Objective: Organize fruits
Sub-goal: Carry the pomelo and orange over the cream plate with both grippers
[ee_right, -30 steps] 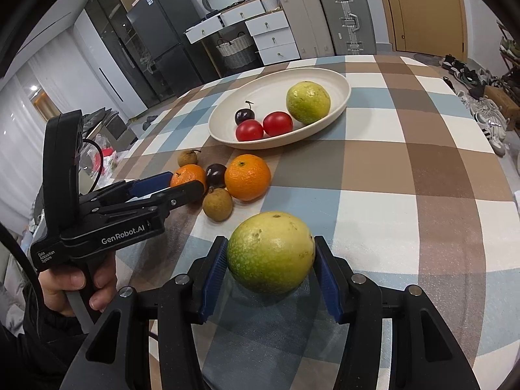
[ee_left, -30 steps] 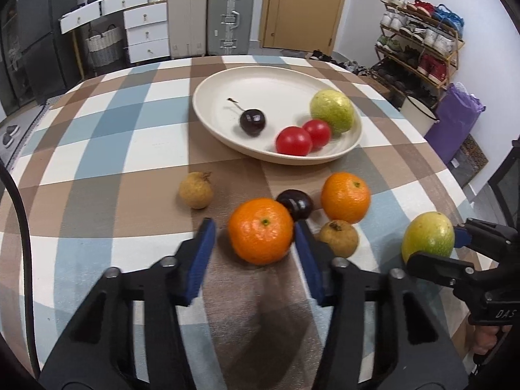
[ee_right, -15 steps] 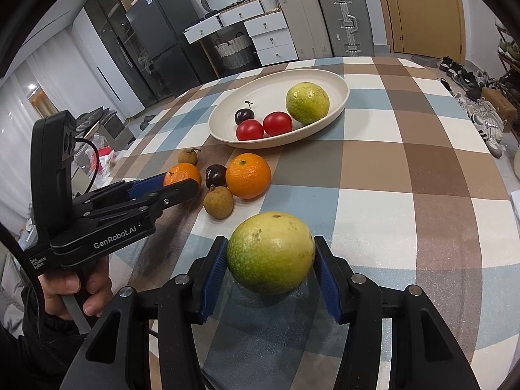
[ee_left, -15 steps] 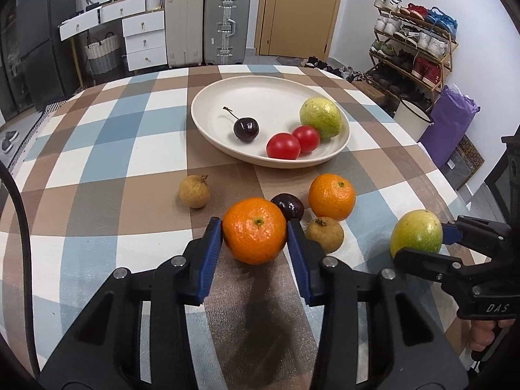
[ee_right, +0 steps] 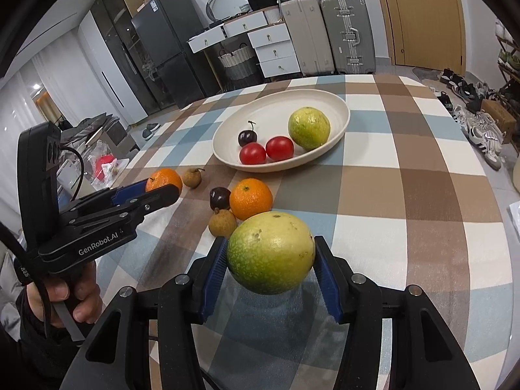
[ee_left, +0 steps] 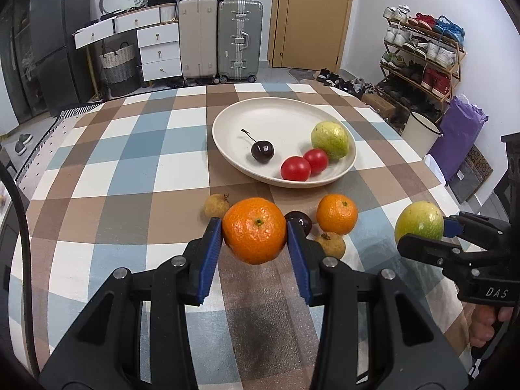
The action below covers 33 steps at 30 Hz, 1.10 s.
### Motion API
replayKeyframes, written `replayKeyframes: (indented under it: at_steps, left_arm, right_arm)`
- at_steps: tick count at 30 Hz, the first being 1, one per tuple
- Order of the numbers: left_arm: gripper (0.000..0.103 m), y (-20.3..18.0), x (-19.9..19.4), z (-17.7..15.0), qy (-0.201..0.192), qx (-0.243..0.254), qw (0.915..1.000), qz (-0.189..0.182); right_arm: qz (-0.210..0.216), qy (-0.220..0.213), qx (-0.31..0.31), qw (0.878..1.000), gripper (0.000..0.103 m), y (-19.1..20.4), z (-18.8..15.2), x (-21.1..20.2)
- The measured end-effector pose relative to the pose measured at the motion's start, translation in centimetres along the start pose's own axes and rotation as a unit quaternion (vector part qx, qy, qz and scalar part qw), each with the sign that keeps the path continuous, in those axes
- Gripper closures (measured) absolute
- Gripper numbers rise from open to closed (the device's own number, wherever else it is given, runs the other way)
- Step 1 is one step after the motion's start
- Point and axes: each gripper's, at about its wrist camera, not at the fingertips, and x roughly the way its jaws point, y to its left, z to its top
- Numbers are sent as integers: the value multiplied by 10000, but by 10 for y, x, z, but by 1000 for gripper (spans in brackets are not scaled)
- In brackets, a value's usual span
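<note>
Left wrist view: the left gripper (ee_left: 254, 232) is seen pinching a mandarin (ee_left: 254, 230) between its blue pads. A second ago this mandarin was resting on the checked tablecloth (ee_left: 130, 169) with the jaws spread either side of it; it has since been clamped and lifted clear of the cloth, and it now hides part of a small brown fruit (ee_left: 216, 205) behind it. A second mandarin (ee_left: 337, 214), a dark plum (ee_left: 300, 221) and another small brown fruit (ee_left: 331, 243) are left on the cloth just beyond the jaws. Farther off, a cream plate (ee_left: 279, 113) is seen holding a cherry (ee_left: 262, 151), two red tomatoes (ee_left: 304, 165) and a green guava (ee_left: 330, 139). At the right edge, the right gripper (ee_left: 422, 231) is seen side-on, holding a yellow-green fruit (ee_left: 419, 221).

Right wrist view: the yellow-green fruit (ee_right: 270, 253) is shown gripped between the right gripper's (ee_right: 270, 260) pads, raised above the cloth, much as it was a second ago. The left gripper (ee_right: 159, 186) is seen at the left, held by a hand (ee_right: 79, 295), with the mandarin (ee_right: 164, 179) pinched at its tip, off the cloth.

With both fruits lifted, the next step is judged to be carrying them to the plate (ee_right: 292, 104), where free space remains on the near left side.
</note>
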Motion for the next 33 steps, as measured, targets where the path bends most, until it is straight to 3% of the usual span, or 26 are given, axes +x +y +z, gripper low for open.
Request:
replayKeyframes:
  at_steps: [21,33]
  left_arm:
    - [65,3,1,24,-260,-42,9994,244]
    - [65,3,13,43,-299,-28,9992,264]
  right_arm:
    - [72,-658,-79,9978,50,-23,44,-4]
    - [124,-768,-178,9968,50,-32,76,8]
